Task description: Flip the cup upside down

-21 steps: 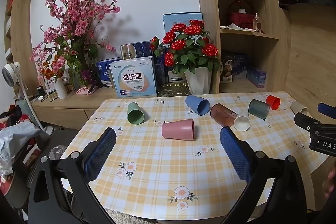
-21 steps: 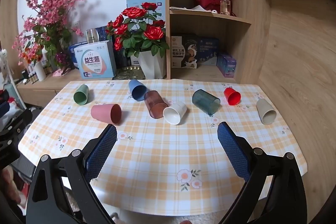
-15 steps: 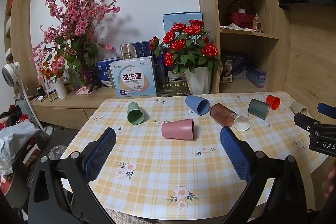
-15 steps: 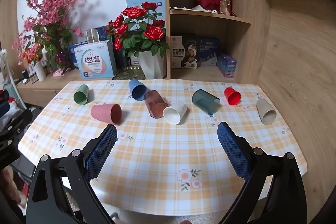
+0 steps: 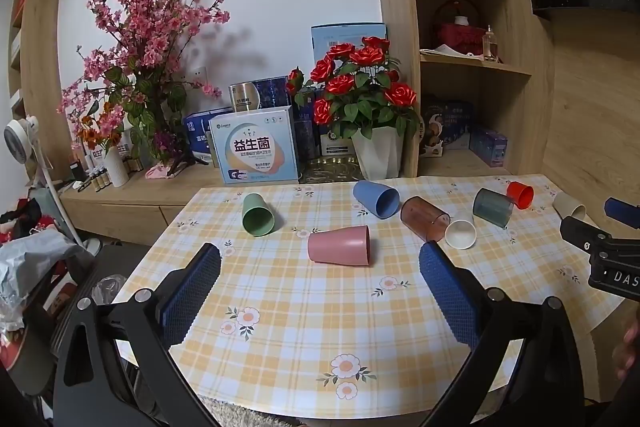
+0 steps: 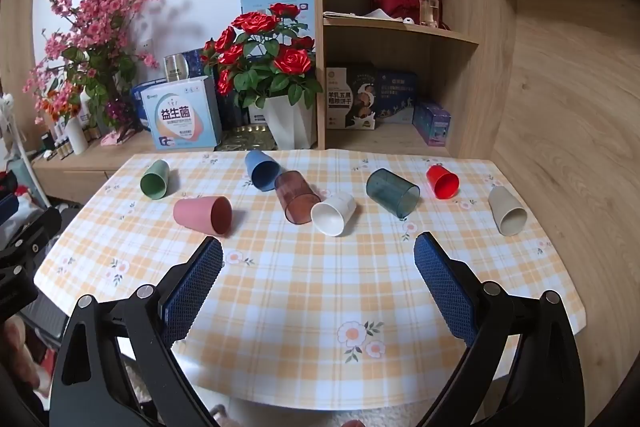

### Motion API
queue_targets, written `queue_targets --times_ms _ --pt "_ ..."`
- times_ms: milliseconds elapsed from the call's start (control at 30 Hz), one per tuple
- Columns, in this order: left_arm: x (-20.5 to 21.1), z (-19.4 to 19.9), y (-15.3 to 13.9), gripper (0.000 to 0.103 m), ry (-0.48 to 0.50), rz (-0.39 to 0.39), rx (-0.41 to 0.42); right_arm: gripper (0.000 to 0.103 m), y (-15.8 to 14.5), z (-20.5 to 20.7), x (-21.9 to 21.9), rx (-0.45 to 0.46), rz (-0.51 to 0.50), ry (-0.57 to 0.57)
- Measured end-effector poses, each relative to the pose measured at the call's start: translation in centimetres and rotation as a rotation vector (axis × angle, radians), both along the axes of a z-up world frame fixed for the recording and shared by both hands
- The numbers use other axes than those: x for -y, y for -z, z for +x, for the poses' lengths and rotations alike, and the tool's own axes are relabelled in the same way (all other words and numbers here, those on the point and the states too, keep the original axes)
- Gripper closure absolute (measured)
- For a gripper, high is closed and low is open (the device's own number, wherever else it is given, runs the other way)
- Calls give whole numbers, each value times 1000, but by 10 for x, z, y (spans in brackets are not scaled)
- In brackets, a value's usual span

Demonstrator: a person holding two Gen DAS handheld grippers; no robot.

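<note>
Left wrist view: left gripper (image 5: 320, 271) spread wide, empty, short of the pink cup (image 5: 339, 245).
Right gripper (image 6: 318, 265): spread wide, holding nothing.
Cups: all lying on their sides on the checked tablecloth (image 6: 320, 299).
Advice: judged, grip the pink cup across its wall, lift, rotate rim-down.

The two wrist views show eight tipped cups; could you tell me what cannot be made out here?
- Right gripper, left view: cut off by the frame edge; its opening is unreadable there.
- Brown cup and white cup, right view: contact unclear where they overlap.
- Beige cup, left view: partly hidden by that gripper.
</note>
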State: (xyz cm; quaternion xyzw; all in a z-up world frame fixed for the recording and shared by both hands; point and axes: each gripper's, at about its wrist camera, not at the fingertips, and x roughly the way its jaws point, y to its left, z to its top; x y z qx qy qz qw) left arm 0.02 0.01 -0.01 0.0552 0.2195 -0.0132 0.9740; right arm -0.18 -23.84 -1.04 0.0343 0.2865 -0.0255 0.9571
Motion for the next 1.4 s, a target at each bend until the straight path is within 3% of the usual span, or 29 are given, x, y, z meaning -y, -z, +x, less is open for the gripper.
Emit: queue_targets --times_ms 1400 --pt "-2 2 9 6 1 -6 -9 10 1 -1 0 -3 3 0"
